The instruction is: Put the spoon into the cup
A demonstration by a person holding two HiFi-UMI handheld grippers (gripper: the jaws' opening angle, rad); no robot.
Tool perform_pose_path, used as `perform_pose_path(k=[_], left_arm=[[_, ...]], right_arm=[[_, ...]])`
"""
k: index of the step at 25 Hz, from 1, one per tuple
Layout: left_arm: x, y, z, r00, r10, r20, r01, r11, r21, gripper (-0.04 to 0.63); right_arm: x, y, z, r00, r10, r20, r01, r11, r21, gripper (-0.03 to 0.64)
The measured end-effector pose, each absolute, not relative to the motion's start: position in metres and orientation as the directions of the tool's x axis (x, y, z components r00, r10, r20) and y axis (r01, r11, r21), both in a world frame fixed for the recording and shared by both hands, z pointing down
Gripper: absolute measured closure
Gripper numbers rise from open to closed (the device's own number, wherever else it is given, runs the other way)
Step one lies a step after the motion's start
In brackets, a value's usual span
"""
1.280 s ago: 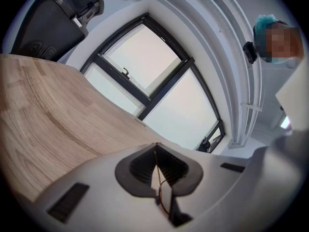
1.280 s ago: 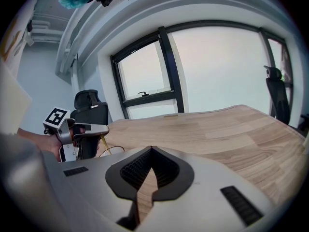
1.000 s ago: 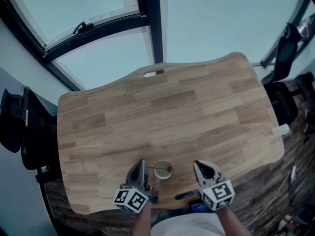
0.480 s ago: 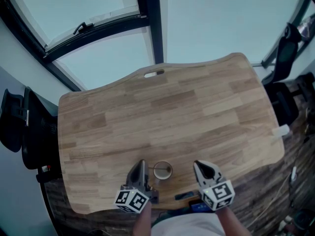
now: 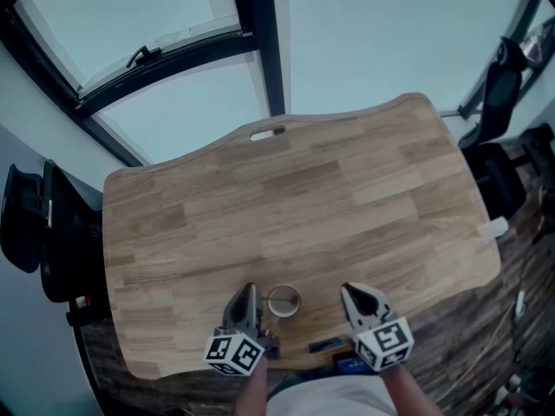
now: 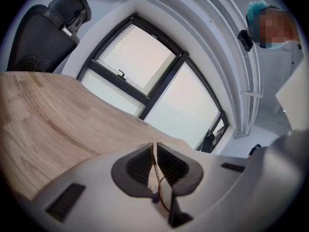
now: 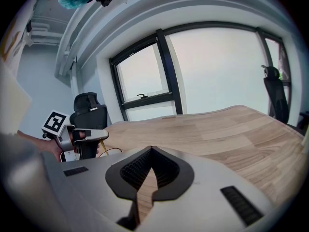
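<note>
A small round cup [image 5: 284, 302] stands near the table's front edge, between my two grippers. The left gripper [image 5: 250, 288] sits just left of the cup. In the left gripper view its jaws [image 6: 154, 146] are pressed on a thin gold spoon handle [image 6: 159, 178] that runs down between the pads. The spoon's bowl is hidden. The right gripper [image 5: 349, 289] hovers to the right of the cup, apart from it. Its jaws [image 7: 152, 150] are shut with nothing in them. The right gripper view also shows the left gripper [image 7: 99, 135] with a thin gold piece below it.
The wooden table [image 5: 286, 198] stretches away towards a big window [image 5: 260, 50]. A dark flat object [image 5: 325, 346] lies at the front edge between my hands. Black office chairs stand at the left [image 5: 43, 232] and at the right [image 5: 503, 94].
Neither the grippers nor the cup have visibly moved. Only the head view has shifted slightly.
</note>
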State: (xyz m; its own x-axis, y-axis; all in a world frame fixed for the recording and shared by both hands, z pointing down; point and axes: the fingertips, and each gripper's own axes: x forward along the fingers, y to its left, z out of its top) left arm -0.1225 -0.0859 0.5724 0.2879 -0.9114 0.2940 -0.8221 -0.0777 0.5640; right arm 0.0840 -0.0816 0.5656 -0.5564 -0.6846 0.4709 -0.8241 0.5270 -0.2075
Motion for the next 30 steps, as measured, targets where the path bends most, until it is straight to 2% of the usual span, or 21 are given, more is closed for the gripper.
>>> perform_pose_path(k=[8, 12, 22, 30], left_arm=[[-0.127, -0.087, 0.563, 0.245, -0.924, 0.293, -0.847, -0.057, 0.529, 0.557], [-0.131, -0.087, 0.558, 0.231, -0.931, 0.283, -0.849, -0.050, 0.526, 0.515], [-0.153, -0.080, 0.529, 0.145, -0.960, 0.241, -0.903, -0.028, 0.429, 0.511], [-0.141, -0.066, 0.509, 0.202, -0.954, 0.220, -0.923, -0.110, 0.369, 0.512]], right_arm=[[0.088, -0.082, 0.560, -0.555, -0.691, 0.464, -0.826, 0.522, -0.210, 0.620], [0.086, -0.080, 0.556, -0.562, -0.692, 0.454, -0.822, 0.528, -0.213, 0.620], [0.077, -0.079, 0.534, -0.569, -0.709, 0.416, -0.816, 0.548, -0.181, 0.620], [0.067, -0.064, 0.517, -0.568, -0.722, 0.395, -0.815, 0.560, -0.147, 0.620]])
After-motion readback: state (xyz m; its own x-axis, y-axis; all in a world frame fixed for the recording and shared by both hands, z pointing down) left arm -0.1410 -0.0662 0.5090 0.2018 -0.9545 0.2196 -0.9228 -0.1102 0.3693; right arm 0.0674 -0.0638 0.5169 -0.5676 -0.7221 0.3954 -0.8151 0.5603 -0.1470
